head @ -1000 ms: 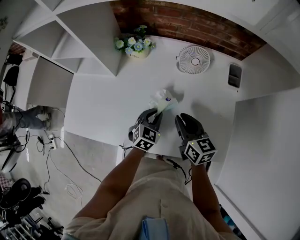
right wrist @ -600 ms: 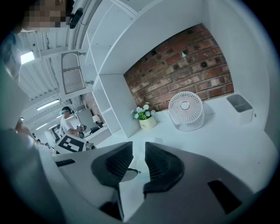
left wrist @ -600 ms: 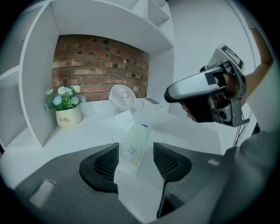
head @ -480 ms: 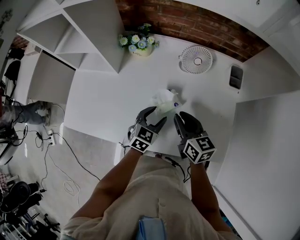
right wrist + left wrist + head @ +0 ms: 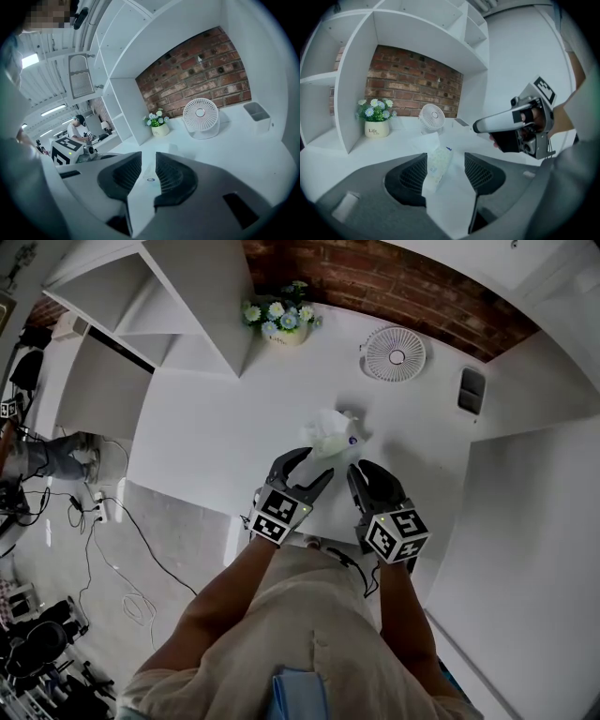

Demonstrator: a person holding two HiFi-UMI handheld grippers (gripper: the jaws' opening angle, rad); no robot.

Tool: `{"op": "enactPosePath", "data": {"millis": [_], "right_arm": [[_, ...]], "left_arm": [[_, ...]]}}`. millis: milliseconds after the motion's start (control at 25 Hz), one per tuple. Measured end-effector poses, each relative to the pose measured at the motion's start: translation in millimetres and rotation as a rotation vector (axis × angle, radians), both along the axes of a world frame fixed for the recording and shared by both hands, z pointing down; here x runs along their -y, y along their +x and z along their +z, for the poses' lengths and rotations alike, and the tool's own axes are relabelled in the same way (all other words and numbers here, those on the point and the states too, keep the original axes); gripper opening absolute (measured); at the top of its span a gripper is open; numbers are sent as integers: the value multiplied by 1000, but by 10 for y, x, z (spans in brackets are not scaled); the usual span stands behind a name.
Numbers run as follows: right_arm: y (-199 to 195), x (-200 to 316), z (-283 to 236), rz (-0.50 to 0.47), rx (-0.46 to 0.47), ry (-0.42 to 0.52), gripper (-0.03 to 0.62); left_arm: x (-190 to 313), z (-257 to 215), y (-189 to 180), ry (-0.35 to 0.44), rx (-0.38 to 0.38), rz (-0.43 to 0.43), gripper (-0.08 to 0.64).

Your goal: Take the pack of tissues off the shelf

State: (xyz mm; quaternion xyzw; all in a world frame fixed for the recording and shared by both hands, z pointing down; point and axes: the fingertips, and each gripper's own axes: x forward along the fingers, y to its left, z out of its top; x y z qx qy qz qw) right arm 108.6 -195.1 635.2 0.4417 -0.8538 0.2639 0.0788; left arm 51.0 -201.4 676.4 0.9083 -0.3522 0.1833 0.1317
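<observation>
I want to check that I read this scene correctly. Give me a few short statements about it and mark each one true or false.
1. The left gripper has its jaws closed tight on the pack of tissues. False: the jaws stand apart, having just opened, and the pack lies loose between their tips on the white surface.
2. In the head view, the fan stands to the right of the flower pot. True.
3. The flower pot has fallen on its side. False: it stands upright.
4. The wall behind the fan is brick. True.
</observation>
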Motion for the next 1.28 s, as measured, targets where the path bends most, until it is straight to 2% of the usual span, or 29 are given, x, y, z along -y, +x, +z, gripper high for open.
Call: {"op": "enactPosePath", "data": {"millis": [200, 360, 560, 920, 1280], "right_arm": [[-42, -103, -52, -29, -13, 20, 87], [-84, -186, -123, -58, -18, 31, 87], [-55, -307, -226, -86, -14, 49, 86], [-73, -479, -449, -140, -27, 84, 69], [-88, -574, -594, -182, -35, 110, 34]], "left_arm": [[-137, -246, 0, 27, -86, -10, 227], [-256, -453, 38, 20, -168, 8, 87], [-387, -599, 88, 33, -172, 50, 9], [-663, -777, 88, 17, -216, 83, 9], [-639, -951, 125, 19, -260, 80, 9]]}}
